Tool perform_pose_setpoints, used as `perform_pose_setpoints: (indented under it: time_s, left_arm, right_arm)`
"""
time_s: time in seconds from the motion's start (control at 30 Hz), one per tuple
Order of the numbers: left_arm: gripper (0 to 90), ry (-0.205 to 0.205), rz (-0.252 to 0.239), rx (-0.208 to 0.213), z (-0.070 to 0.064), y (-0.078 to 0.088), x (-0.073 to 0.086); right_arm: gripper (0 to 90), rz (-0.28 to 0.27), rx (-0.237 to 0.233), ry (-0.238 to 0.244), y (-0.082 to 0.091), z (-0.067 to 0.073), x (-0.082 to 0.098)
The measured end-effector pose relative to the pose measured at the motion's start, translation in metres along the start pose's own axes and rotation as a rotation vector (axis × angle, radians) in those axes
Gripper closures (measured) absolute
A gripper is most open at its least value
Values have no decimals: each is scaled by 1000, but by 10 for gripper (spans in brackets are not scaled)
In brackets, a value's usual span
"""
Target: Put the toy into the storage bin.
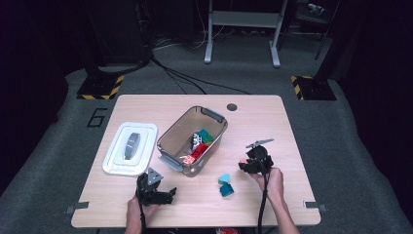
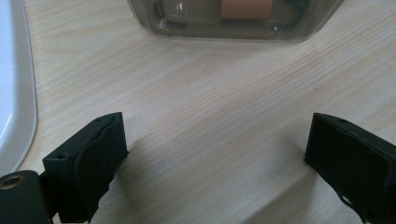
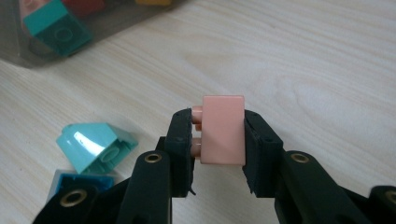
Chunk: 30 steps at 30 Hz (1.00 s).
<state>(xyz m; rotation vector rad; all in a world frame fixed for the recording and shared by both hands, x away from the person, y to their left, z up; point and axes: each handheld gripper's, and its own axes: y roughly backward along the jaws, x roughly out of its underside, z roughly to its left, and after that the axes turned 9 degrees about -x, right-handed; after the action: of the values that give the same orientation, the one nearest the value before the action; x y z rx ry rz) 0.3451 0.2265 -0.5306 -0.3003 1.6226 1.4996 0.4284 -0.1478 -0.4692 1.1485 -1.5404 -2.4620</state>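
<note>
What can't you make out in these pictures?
- Pink brick: too small to tell in the high view inside the right gripper.
- Bricks in the clear bin: overlapping, count unclear.
- Bin in the left gripper view: cut off by the top edge.

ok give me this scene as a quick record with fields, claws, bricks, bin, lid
right claw: shut on pink brick, held above the table
left claw: open, nothing between the jaws, low over the table near the bin
bin: clear, open, several coloured bricks inside
lid: white, flat on the table left of the bin
loose bricks: light teal brick and darker blue brick, side by side between the bin and the right claw
</note>
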Motion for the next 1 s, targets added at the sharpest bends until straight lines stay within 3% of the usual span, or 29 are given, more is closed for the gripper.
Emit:
perform_pose_setpoints:
  time_s: [0.43, 1.0]
  left_arm:
    - [52, 1, 0, 0, 0, 0, 0]
    - [52, -2, -3, -3, 0, 0, 0]
  right_arm:
    - [666, 14, 7, 8, 2, 2, -37]
    - [666, 5, 28, 56, 20, 10, -80]
